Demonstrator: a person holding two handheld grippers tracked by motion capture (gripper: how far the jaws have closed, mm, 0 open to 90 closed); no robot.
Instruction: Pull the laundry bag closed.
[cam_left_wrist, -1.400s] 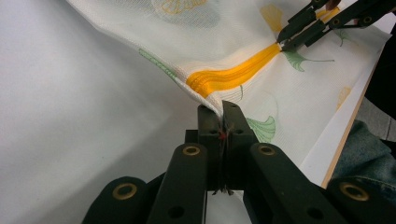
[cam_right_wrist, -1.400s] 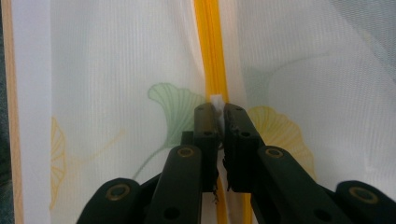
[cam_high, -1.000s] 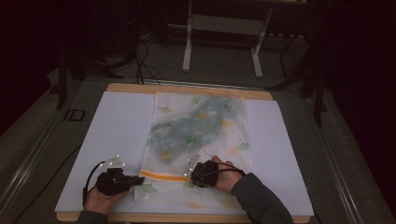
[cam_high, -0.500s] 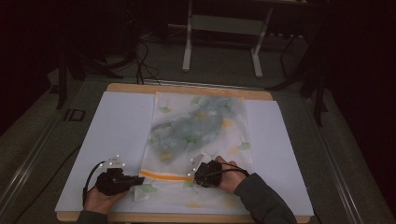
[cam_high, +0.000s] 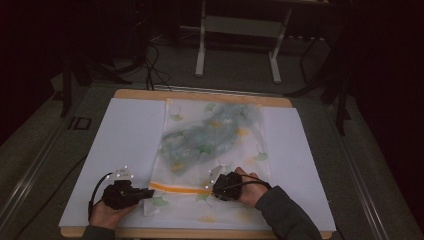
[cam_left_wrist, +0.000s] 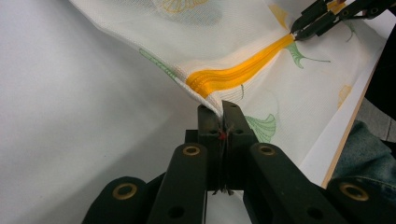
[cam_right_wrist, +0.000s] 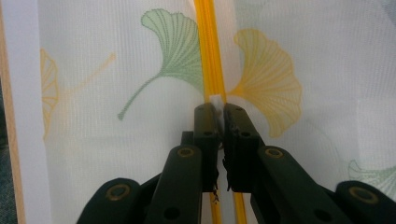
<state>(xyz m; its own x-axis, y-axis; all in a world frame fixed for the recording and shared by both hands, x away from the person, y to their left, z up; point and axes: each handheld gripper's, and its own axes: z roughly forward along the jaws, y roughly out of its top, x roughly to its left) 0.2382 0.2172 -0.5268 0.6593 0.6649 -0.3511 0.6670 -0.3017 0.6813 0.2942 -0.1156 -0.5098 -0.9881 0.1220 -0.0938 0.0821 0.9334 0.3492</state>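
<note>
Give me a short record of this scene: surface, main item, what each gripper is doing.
surface: white sheet on a wooden table
item: mesh bag printed with leaves, lying flat, orange zipper across its near end
left gripper: shut on the bag's edge at the zipper's end
right gripper: shut on a small white tab at the zipper, likely the pull
bag contents: something greenish, blurred

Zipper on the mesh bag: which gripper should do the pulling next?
Right, probably. The right gripper is shut on the white pull on the orange zipper; the left gripper pinches the mesh bag at the zipper's end, an anchor.
</note>
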